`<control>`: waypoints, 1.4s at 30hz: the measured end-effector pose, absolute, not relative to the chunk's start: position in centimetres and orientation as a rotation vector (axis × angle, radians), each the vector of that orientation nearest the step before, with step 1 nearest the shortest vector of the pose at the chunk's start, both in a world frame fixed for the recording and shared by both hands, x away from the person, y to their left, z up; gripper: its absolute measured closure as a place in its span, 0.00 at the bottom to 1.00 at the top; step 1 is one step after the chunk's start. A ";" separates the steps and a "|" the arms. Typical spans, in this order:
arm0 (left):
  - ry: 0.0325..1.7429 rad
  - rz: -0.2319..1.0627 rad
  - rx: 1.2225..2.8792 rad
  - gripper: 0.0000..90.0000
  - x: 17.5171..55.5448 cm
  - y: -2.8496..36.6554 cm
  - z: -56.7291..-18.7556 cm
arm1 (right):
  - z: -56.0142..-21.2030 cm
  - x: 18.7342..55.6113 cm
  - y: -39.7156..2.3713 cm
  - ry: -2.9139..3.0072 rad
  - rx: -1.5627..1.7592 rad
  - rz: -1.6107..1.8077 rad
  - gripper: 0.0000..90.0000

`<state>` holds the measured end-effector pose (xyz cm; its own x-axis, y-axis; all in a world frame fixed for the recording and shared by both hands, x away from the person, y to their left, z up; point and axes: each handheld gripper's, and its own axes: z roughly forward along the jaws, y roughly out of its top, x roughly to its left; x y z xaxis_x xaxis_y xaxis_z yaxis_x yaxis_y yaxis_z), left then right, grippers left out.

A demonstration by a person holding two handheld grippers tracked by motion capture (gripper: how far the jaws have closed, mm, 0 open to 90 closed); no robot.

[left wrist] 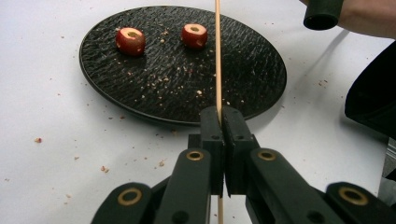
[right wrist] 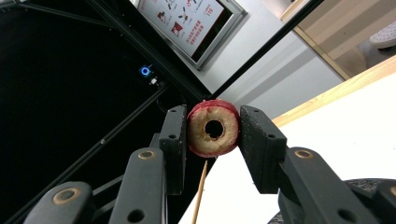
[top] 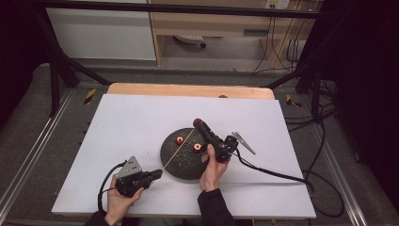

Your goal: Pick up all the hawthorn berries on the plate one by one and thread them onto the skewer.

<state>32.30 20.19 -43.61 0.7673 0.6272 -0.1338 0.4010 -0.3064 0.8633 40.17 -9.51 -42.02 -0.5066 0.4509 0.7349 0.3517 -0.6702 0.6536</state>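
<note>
Left gripper (left wrist: 219,122) clamped on skewer (left wrist: 217,56), steadying it; right gripper (right wrist: 212,135) pinching fruit ring (right wrist: 213,128), seemingly for threading.

In the right gripper view we see the right gripper (right wrist: 214,130) with its two black jaws closed on a red fruit ring (right wrist: 213,128), whose cored hole faces us. Below the ring, the thin wooden skewer (right wrist: 201,193) rises toward it over the white table (right wrist: 336,121).

sleeves (top: 214,200): dark | hand-held gripper jaws: blk, brass rivets | cables: blk
</note>
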 end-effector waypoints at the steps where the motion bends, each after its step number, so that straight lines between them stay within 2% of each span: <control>1: 0.780 0.277 1.940 0.98 32.3 20.1 -43.6 | -42.0 40.2 -9.5 1.243 1.529 2.366 0.71; 28: 0.842 0.318 1.857 0.98 31.8 18.2 -43.2 | -42.7 40.1 -9.1 1.201 1.554 2.419 0.71; 42: 0.860 0.321 1.878 0.98 32.8 17.1 -42.4 | -42.9 39.8 -9.0 1.234 1.543 2.409 0.71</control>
<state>32.83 17.10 -42.42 0.7112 0.6866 -0.1505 0.4200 -0.2434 0.8743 39.76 -8.95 -42.85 -0.5091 0.4120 0.7557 0.3725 -0.6860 0.6250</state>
